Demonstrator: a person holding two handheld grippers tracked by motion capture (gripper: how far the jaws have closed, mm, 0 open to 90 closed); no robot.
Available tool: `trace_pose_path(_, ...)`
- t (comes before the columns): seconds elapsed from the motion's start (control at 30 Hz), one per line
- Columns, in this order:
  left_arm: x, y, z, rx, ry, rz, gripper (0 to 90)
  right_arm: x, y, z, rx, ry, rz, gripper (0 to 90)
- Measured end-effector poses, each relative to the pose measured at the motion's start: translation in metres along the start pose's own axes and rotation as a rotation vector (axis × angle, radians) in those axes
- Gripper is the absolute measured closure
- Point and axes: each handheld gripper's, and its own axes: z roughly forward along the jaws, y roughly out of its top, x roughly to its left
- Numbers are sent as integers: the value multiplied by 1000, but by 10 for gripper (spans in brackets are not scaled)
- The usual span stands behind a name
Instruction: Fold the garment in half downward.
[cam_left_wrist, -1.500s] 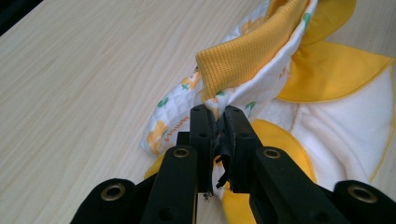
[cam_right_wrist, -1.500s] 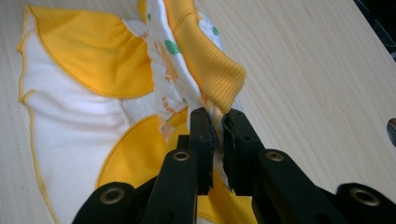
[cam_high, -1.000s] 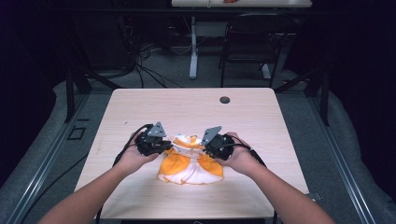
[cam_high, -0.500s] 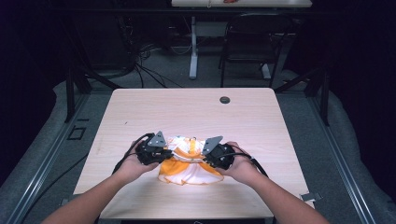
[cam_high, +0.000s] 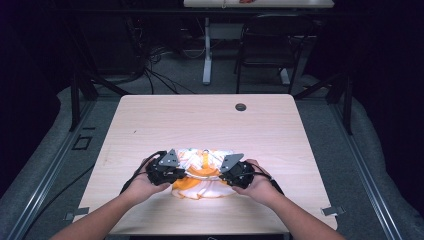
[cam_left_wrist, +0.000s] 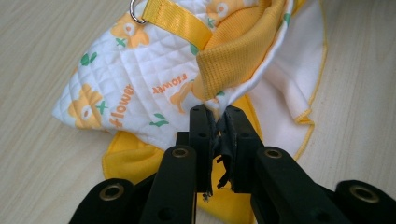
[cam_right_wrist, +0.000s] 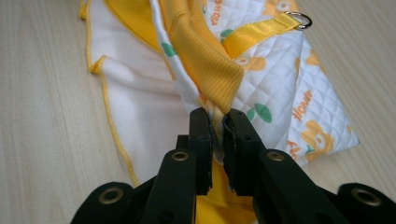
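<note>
- Quilted pet garment (cam_high: 202, 170), white with orange flowers, green leaves and the word "flower", lies bunched on the near half of the worktop (cam_high: 210, 120), between the person's two hands.
- Left gripper (cam_left_wrist: 217, 122) is clenched on a fold of the quilted cloth just under the orange ribbed cuff (cam_left_wrist: 236, 56); keep that bite tight, since only a thin edge sits between the jaws.
- Right gripper (cam_right_wrist: 215, 121) is clamped the same way on the opposite fold, below its own ribbed cuff (cam_right_wrist: 201, 60). Both holds look matched, so the two sides should be carried together.
- I judge the step to be laying or folding the garment flat: lower both hands evenly and pull gently apart so the white lining (cam_right_wrist: 135, 98) and the yellow trim do not wrinkle underneath.
- Yellow webbing strap (cam_left_wrist: 175, 18) with its metal ring (cam_left_wrist: 135, 11) lies on top; keep it from tucking under.
- Farther off, a small dark round fitting (cam_high: 240, 106) sits in the worktop, well clear of the work.
</note>
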Motion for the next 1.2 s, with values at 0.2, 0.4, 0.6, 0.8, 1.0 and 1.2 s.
trace_pose_path(0.2,-6,-5,2,3,-16,-3,823,6,-6,3,-13,4,5,812)
trace_pose_path(0.4,-15,-12,4,6,-44,-3,812,10,-13,6,-12,10,17,799)
trace_pose_path(0.6,-22,-22,10,13,-84,-16,779,15,-19,9,-10,19,23,764)
trace_pose_path(0.8,-27,-28,5,-15,-109,-44,747,19,-23,3,-30,40,53,691)
trace_pose_path(1.0,-27,-21,-11,-80,-120,-44,695,17,-26,-16,-58,50,75,655)
trace_pose_path(1.2,-17,-8,-17,-116,-82,-68,672,8,-25,-29,-115,19,121,652)
